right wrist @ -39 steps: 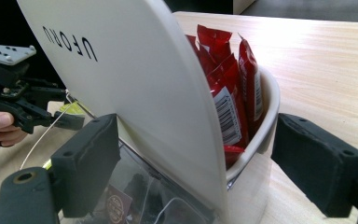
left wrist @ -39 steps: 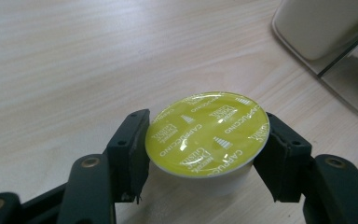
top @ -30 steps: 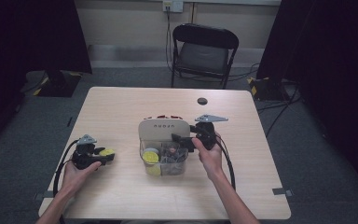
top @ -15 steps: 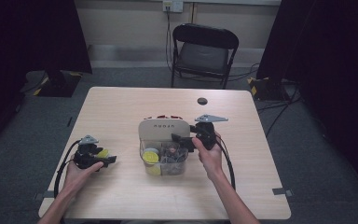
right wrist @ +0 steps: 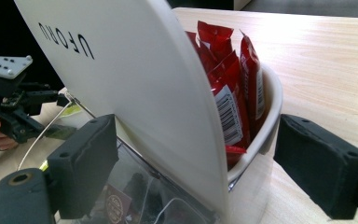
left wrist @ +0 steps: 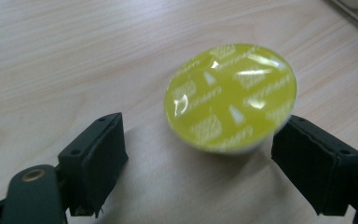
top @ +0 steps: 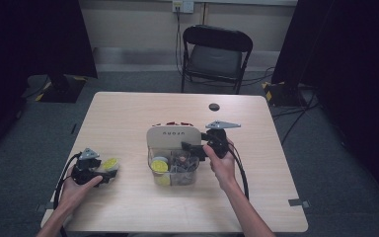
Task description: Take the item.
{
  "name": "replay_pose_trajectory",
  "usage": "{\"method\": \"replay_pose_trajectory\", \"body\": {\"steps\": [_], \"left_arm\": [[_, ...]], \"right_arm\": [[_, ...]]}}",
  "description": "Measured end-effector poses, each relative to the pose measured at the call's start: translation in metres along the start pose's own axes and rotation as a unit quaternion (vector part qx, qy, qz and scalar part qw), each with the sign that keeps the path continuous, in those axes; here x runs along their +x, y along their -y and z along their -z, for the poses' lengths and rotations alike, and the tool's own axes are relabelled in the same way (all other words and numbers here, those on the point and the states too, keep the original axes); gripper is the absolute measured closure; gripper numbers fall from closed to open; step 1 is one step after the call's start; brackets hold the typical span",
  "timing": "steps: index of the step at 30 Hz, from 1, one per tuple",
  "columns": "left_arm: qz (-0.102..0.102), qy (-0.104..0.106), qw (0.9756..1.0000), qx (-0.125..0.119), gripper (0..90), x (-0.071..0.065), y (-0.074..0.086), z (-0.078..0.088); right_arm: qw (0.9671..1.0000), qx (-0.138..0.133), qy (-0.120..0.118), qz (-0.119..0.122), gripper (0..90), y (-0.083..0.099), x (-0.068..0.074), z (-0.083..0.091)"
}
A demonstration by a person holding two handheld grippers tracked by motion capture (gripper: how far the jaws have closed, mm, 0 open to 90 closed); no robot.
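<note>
**Pod freed at L claw, box braced by R**

L gripper [top: 109, 174] sits near the table's [top: 128, 113] left-near corner, jaws pointing right toward the box [top: 173, 159]. The yellow pod [left wrist: 230, 97] lies on the table betw. the jaws, foil face up and tilted, closer to the right-hand pad in the left gripper view, maybe brushing it; the other pad stands clear w/ bare wood in the gap. Jaws have just been opening, so the pod looks released, not gripped. It's round, so no long axis to line up on; approach angle matters little.

In the high view the pod [top: 110, 163] is just right of the L hand [top: 79, 185] and well left of the box. L hand is by far the nearer one to it.

R gripper [top: 193, 148] is at the box's right side, jaws spread and straddling its corner where the white panel [right wrist: 121, 70] meets the rim [right wrist: 270, 116]: one pad by the clear front wall, the other outside the rim w/ a gap. Can't see either pad pressing, so I read it as open, steadying at most. Red packets [right wrist: 228, 93] stand in the far compartment behind the panel; more yellow pods [top: 159, 166] in the clear near part.

Key relation: box lies to the right of the freed pod, so L hand goes right for another pod.
</note>
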State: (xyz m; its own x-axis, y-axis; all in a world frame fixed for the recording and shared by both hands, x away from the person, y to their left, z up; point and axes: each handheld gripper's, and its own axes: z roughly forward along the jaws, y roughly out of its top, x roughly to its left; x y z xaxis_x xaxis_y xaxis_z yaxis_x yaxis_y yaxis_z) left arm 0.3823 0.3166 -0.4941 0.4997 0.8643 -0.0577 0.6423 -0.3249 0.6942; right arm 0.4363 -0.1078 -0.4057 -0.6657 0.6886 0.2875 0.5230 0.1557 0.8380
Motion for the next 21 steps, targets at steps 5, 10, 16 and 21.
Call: {"method": "replay_pose_trajectory", "body": {"steps": [5, 10, 16, 21], "left_arm": [[-0.022, -0.019, 0.9996, -0.007, 15.3, -0.006, 0.009, 0.003], [-0.018, -0.022, 0.9991, -0.032, 15.2, -0.007, 0.016, 0.004], [-0.019, -0.022, 0.9991, -0.031, 15.2, -0.007, 0.018, 0.006], [-0.019, -0.023, 0.9991, -0.031, 15.1, -0.007, 0.018, 0.006]], "right_arm": [[1.0000, 0.003, 0.000, 0.002, 12.0, -0.001, 0.000, -0.001], [1.0000, 0.002, 0.000, 0.002, 12.4, -0.002, 0.000, 0.000], [1.0000, -0.004, 0.001, 0.007, 14.7, -0.003, 0.001, 0.003], [0.9993, -0.026, 0.001, 0.025, 17.9, -0.007, 0.005, 0.012]]}}
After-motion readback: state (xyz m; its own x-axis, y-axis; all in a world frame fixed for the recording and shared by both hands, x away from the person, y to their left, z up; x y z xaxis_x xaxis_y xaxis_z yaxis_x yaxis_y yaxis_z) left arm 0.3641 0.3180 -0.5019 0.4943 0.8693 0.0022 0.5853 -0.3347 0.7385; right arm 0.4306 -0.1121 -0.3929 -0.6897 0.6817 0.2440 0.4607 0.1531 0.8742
